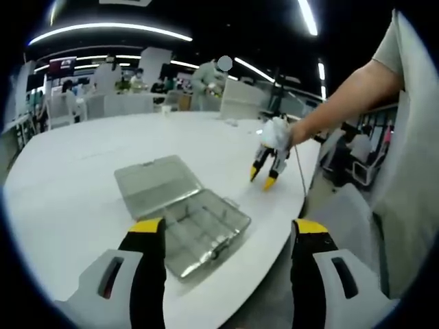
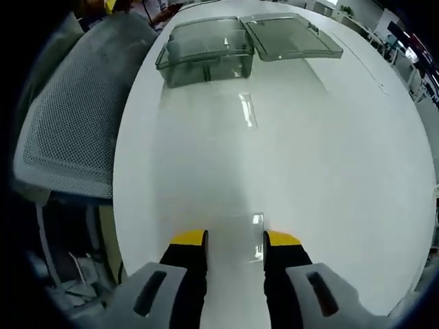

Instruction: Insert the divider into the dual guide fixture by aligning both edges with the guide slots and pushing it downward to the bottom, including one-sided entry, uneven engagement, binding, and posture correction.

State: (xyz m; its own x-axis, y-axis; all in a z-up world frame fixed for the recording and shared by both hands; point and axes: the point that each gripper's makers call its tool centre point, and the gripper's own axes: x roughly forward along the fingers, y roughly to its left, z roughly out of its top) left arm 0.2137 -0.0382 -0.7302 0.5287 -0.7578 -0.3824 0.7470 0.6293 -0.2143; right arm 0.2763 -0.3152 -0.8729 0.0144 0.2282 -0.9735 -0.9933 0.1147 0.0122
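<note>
Well, the clear plastic box (image 1: 180, 218) sits open on the white surface (image 1: 75, 178), near its edge. The left gripper (image 1: 226, 236) hangs spread above it; the right gripper (image 2: 235, 240), jaws apart, pinches nothing. No divider is clear to me. Find it first, then grip it squarely.

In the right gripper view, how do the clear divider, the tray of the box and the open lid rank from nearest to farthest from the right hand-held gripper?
1. The clear divider, upright on the white table right between the right hand-held gripper tips.
2. The tray of the open box, far ahead, toward the table edge and the mesh chair.
3. The open lid, beside the tray, slightly farther and to its right.
</note>
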